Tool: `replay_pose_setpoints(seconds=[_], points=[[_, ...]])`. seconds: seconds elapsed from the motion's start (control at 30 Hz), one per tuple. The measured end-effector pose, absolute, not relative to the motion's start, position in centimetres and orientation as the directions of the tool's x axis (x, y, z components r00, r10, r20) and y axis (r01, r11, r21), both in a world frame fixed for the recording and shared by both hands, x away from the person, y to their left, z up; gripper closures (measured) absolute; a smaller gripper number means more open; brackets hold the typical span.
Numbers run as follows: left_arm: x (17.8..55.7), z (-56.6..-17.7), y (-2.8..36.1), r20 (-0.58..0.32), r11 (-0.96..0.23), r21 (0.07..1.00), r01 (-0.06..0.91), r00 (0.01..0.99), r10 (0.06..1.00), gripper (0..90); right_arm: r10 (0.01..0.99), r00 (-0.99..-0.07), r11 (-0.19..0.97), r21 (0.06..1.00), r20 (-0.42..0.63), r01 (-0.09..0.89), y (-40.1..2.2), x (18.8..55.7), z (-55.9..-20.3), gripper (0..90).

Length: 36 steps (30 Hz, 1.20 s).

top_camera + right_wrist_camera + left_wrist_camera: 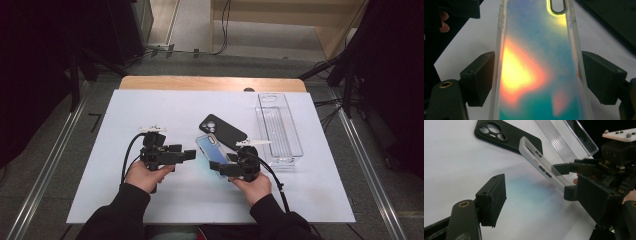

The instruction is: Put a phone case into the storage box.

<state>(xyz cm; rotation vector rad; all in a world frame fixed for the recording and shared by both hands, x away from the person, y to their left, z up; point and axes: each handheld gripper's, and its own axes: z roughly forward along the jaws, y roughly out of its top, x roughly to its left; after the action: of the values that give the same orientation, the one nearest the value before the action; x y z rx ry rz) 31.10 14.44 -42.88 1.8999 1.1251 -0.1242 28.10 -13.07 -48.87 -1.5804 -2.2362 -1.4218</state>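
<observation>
Clamped across its width in the right gripper (223, 168), one iridescent phone case (210, 150) is hanging just above the table (165, 107), its long axis pointing away toward one black case (223, 131). Left gripper (192, 155) is standing released nearby, beside one clear tray (278, 125).

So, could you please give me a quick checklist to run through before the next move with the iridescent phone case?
1. Right gripper shut on the iridescent phone case across its sides: ok.
2. Case lifted, tilted off the white mat: ok.
3. Left gripper open and empty: ok.
4. Black phone case lying apart on the mat: ok.
5. Clear plastic tray empty: ok.
6. How firmly the case is held: cannot tell.
</observation>
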Motion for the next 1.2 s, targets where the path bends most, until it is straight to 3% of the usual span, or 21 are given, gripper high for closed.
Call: replay_pose_setpoints(seconds=[0.43, 0.67, 0.9, 1.2], points=[[32.7, -43.0, 12.7, -0.472, -0.164, 0.619, 0.768, 0.531, 0.703, 30.2, 0.704, -0.49, 0.05, 0.653, 0.514, 0.756, -12.4, 27.9, -48.8, 14.9], [33.7, -43.3, 11.9, -0.514, -0.14, 0.567, 0.812, 0.482, 0.709, 34.2, 0.704, -0.489, 0.042, 0.657, 0.515, 0.752, -12.3, 27.9, -48.9, 14.9], [34.3, -43.9, 11.3, -0.576, -0.115, 0.489, 0.865, 0.419, 0.702, 45.6, 0.704, -0.497, 0.044, 0.668, 0.508, 0.743, -12.1, 27.8, -48.8, 14.9], [34.2, -43.9, 11.1, -0.606, -0.072, 0.487, 0.871, 0.396, 0.69, 65.9, 0.693, -0.513, 0.039, 0.685, 0.506, 0.727, -11.9, 27.6, -48.7, 14.9]])
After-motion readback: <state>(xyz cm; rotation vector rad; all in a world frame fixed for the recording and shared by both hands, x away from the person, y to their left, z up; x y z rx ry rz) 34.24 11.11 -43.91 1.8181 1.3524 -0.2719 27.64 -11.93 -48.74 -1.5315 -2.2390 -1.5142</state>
